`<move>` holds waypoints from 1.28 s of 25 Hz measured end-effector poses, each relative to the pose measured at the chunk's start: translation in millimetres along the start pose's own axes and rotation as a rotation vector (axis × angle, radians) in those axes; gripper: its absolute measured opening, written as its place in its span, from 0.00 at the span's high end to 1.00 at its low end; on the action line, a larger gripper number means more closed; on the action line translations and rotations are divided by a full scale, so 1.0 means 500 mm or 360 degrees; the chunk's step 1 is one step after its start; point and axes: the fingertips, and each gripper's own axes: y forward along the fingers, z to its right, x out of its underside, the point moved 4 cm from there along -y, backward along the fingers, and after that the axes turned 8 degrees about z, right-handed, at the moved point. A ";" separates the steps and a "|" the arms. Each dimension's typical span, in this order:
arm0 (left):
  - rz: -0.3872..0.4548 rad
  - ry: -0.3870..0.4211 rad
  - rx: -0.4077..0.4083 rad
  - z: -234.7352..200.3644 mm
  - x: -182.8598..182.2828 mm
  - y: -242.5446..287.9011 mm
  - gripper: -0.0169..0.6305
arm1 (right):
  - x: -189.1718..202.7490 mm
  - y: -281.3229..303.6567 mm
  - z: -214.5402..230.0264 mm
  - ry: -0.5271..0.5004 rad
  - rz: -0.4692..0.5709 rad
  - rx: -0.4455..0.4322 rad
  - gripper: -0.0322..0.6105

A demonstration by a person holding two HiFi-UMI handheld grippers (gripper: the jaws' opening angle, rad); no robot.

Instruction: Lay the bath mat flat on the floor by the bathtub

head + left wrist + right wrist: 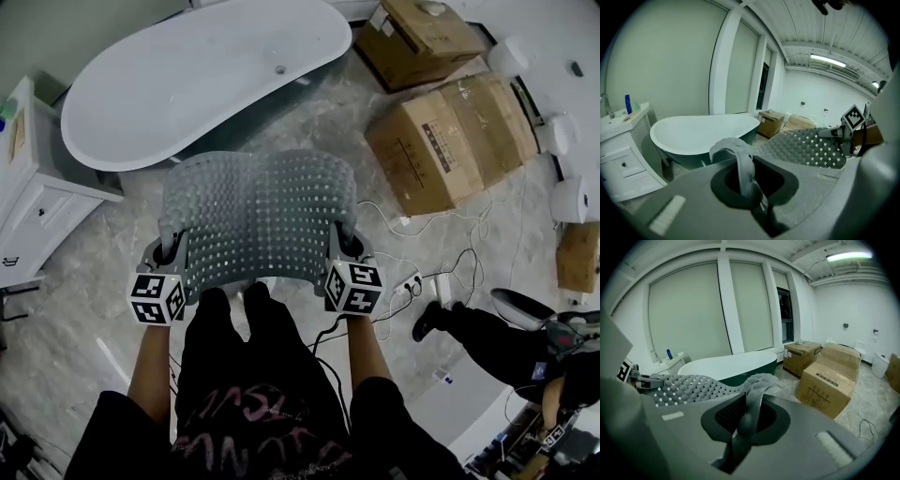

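Note:
A grey perforated bath mat [258,216] hangs stretched between my two grippers above the marble floor, its far edge near the white bathtub [202,70]. My left gripper [172,251] is shut on the mat's near left corner, and my right gripper [341,246] is shut on the near right corner. In the left gripper view a fold of the mat [740,161] is pinched in the jaws, with the bathtub [701,133] beyond. In the right gripper view the mat [752,394] bunches between the jaws and spreads leftwards, the bathtub [729,366] behind it.
Cardboard boxes [450,136] stand right of the tub, with white cables [422,272] on the floor beside them. A white vanity cabinet [33,192] is at the left. Another person's shoe and leg [469,328] lie at the right.

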 end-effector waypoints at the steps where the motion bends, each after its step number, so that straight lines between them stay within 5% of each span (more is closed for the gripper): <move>1: -0.0009 -0.0007 -0.0002 -0.007 0.005 0.002 0.95 | 0.005 0.006 -0.006 0.0000 -0.0013 -0.0004 0.88; 32: -0.0237 -0.0022 0.0046 -0.158 0.176 0.209 0.95 | 0.163 0.224 -0.066 0.0075 -0.0187 0.0033 0.87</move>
